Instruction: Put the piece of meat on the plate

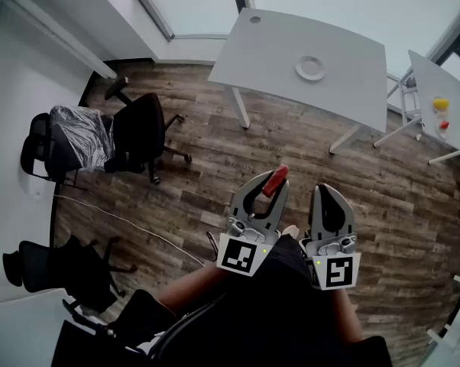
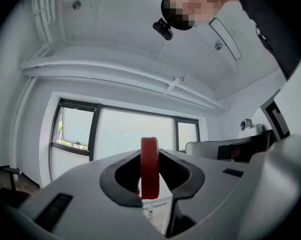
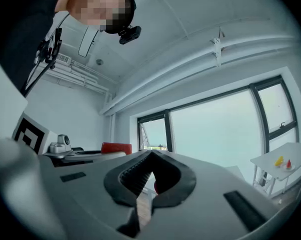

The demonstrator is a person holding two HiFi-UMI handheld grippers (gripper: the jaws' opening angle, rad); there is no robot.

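1. The person's dark-clothed body (image 1: pixel 280 319) fills the bottom of the head view. Both grippers are held level just ahead of it.
2. The left gripper (image 1: pixel 274 180) is clenched on the meat (image 1: pixel 277 176). The red slab stands on edge between the 2 pads, and its top rises above the jaw tips.
3. The right gripper (image 1: pixel 328 189) is just beside the left one. Its jaws are pressed together at the tips and grasp nothing.
4. The meat hangs in the air over the wood floor (image 1: pixel 215 167), well apart from the plate (image 1: pixel 310 68).
5. The plate is white and round. It lies on the white table (image 1: pixel 268 52), toward the table's right end, and shows only its own white surface.
6. A 2nd table (image 1: pixel 436 82) at the right edge carries a yellow thing (image 1: pixel 441 103) and a red thing (image 1: pixel 444 125). Both are too small to tell what they are.
7. Black chairs (image 1: pixel 142 132) stand at the left, and 1 bears a silvery plastic-wrapped bundle (image 1: pixel 81 136).
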